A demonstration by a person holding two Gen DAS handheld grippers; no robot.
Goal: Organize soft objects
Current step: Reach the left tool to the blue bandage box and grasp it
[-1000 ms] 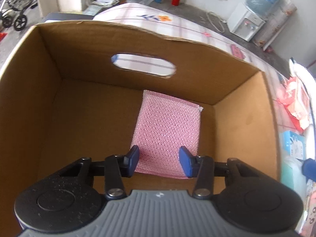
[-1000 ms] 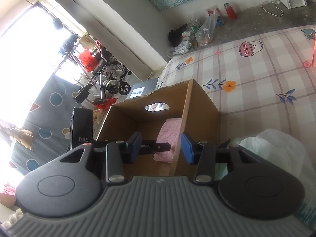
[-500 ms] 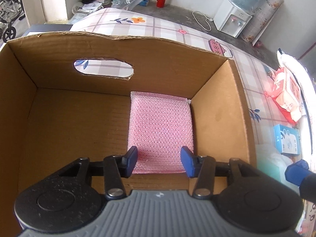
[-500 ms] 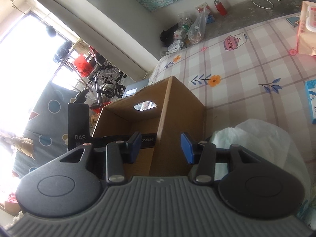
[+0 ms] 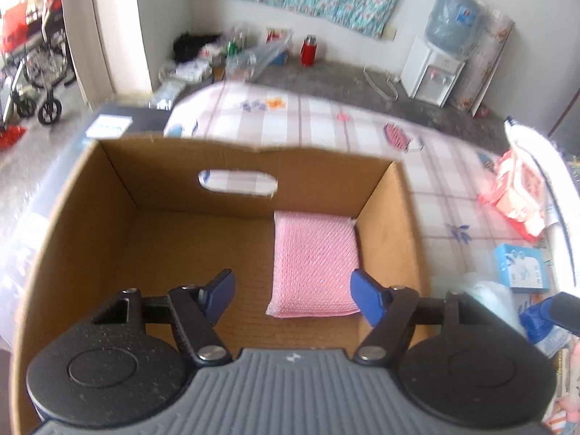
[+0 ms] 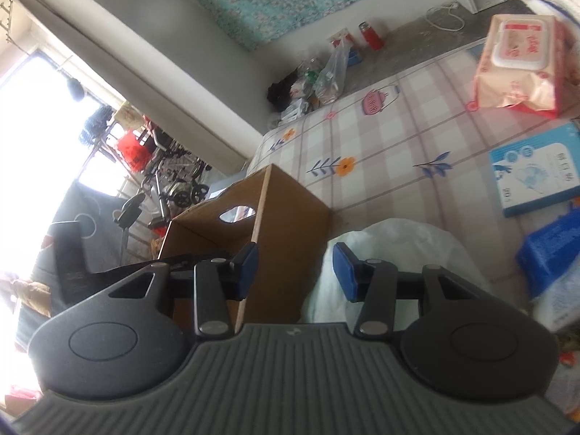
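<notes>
Left tongs [image 5: 291, 290] hanging spread wide above the near edge of an open cardboard box [image 5: 406, 217], gripping nothing. Flat on the box floor, a pink pad [image 5: 314, 264], tucked into the far right corner, its right edge along the right wall and its far edge just short of the far wall. Remaining box floor bare brown cardboard. An oval handle hole [image 5: 237, 182] cut through the far wall, showing the checked cloth behind it.

Right tongs [image 6: 295, 270] also released, holding nothing, hovering over the box's right wall [image 6: 290, 239], with one blue pad [image 6: 247, 266] on the box side and the other pad [image 6: 344, 270] over a white plastic bag [image 6: 398, 250]. Bag lying just beside the box on the right, touching or nearly touching its outer wall; cannot tell which.

Box resting on a bed [image 6: 380, 145] covered in a checked cloth with flower and teapot prints. To the right on the cloth, well apart from the box: a pack of wet wipes [image 6: 522, 61] farther off, a light blue packet [image 6: 536, 170] nearer, and a dark blue pack [image 6: 551, 250] nearest, just right of the bag.

Beyond the bed, on the floor by the far wall: a red flask [image 5: 309, 50], a clutter of bags and bottles [image 5: 232, 54], and a water dispenser [image 5: 440, 65] at the far right.
</notes>
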